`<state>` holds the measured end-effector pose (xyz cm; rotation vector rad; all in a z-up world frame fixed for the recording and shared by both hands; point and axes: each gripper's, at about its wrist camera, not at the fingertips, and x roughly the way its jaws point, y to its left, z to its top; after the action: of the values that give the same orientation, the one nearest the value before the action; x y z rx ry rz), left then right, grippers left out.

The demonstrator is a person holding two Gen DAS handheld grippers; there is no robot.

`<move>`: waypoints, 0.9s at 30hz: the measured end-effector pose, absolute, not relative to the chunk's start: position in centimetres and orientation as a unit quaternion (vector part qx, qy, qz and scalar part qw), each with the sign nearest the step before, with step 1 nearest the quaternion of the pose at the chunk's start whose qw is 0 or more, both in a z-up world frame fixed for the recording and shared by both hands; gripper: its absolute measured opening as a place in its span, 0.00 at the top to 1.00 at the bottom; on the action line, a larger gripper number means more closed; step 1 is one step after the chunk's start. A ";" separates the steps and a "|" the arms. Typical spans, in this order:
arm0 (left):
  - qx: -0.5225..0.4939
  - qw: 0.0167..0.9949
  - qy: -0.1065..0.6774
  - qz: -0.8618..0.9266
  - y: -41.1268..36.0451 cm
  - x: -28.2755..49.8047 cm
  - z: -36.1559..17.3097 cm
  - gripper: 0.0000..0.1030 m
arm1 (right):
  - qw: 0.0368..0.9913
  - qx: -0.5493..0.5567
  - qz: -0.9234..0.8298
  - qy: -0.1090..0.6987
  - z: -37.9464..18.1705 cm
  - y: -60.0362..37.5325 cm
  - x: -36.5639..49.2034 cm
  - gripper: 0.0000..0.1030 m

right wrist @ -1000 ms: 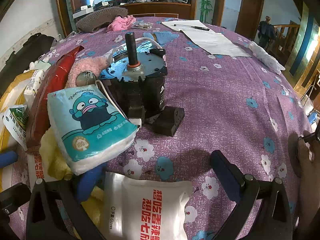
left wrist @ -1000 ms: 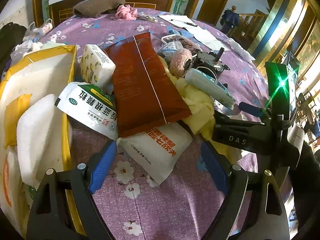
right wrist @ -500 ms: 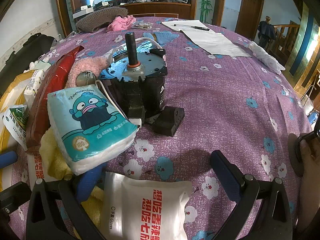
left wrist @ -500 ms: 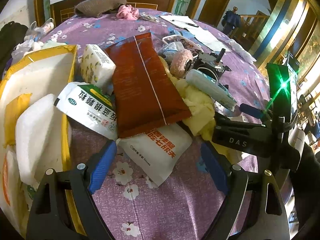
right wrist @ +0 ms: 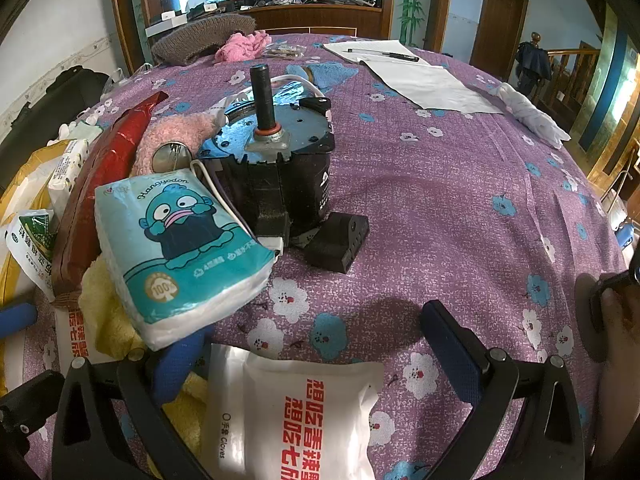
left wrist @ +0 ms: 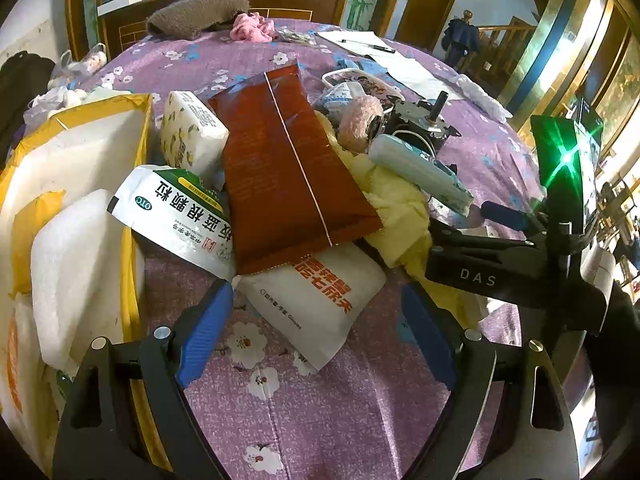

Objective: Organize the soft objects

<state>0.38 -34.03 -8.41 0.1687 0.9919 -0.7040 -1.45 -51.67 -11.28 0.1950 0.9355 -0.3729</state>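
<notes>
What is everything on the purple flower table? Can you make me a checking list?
Surface: purple flowered tablecloth, wrinkled.
Job's things: red-brown pouch lies over the white gloves packet and the green-and-white medicine sachet; blue cartoon tissue pack on yellow cloth; pink fuzzy roll.
Clutter: black motor, papers with pen.
Grippers: left gripper and right gripper both open, holding nothing.
Cables: white wire by the motor.
Surroundings: yellow box with white foam, wooden cabinet.
</notes>
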 end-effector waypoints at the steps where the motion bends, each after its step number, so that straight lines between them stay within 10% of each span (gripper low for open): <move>1: 0.079 0.817 0.465 -0.331 -34.0 0.3 -8.4 0.16 | 0.871 0.093 -0.178 0.448 -11.3 -51.7 -1.5 0.00; 27: 0.096 0.822 0.461 -0.322 -34.1 -0.6 -8.6 0.16 | 0.871 0.093 -0.179 0.448 -11.3 -51.6 -1.4 0.00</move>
<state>-0.59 -34.09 -8.63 0.2035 0.9801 -0.6852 -1.43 -51.62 -11.28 0.1953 0.9359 -0.3735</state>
